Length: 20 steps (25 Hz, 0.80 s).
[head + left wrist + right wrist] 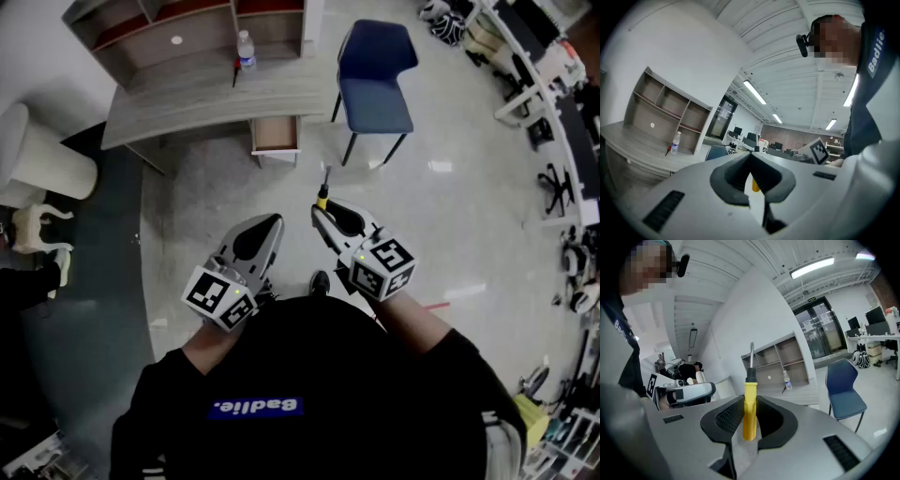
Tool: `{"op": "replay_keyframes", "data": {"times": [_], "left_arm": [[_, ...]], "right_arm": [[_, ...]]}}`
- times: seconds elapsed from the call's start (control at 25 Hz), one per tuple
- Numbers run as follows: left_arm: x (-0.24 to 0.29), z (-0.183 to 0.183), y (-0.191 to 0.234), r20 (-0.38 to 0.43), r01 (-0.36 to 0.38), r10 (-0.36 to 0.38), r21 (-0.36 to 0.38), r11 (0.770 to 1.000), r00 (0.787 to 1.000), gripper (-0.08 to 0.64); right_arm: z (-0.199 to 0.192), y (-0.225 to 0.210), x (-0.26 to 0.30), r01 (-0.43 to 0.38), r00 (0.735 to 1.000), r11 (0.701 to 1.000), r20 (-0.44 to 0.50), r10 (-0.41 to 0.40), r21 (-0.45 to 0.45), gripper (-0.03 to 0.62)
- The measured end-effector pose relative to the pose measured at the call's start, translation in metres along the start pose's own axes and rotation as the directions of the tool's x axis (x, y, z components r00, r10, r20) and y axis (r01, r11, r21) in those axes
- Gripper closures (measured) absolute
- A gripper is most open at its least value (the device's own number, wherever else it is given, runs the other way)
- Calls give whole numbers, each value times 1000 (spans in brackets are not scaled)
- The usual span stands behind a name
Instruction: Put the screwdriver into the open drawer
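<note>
Office floor, pale and glossy, person standing mid-room. Nearest: left gripper [274,223] at waist height, jaws pressed together on nothing, parked as the spare by the look of it. Just beside it, right gripper [320,212] is clamped on the yellow handle of the screwdriver [322,199], shaft poking out ahead toward the drawer [276,133]. Reads as a carry grip, tip leading so it can go straight in. Drawer hangs open under the desk [187,108] edge, well apart from the tool. Its inside is too small to make out, and the handle's rear end is buried between the pads. Bottle [247,52] on the desk, chair [375,80] off to one side.
</note>
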<state>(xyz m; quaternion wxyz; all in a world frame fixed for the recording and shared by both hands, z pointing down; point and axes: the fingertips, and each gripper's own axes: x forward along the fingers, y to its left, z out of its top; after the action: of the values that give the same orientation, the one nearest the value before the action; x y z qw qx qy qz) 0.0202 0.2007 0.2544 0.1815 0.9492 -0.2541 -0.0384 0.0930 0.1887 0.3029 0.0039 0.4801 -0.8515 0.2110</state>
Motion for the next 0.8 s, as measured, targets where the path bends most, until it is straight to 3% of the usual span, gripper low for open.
{"op": "replay_keyframes", "data": {"times": [0.8], "left_arm": [[5,-5,-3,-10,-11,11,0,1000,1000,558]], "right_arm": [[-8,-3,2,-15,1000,999,-12,15,31,492]]}}
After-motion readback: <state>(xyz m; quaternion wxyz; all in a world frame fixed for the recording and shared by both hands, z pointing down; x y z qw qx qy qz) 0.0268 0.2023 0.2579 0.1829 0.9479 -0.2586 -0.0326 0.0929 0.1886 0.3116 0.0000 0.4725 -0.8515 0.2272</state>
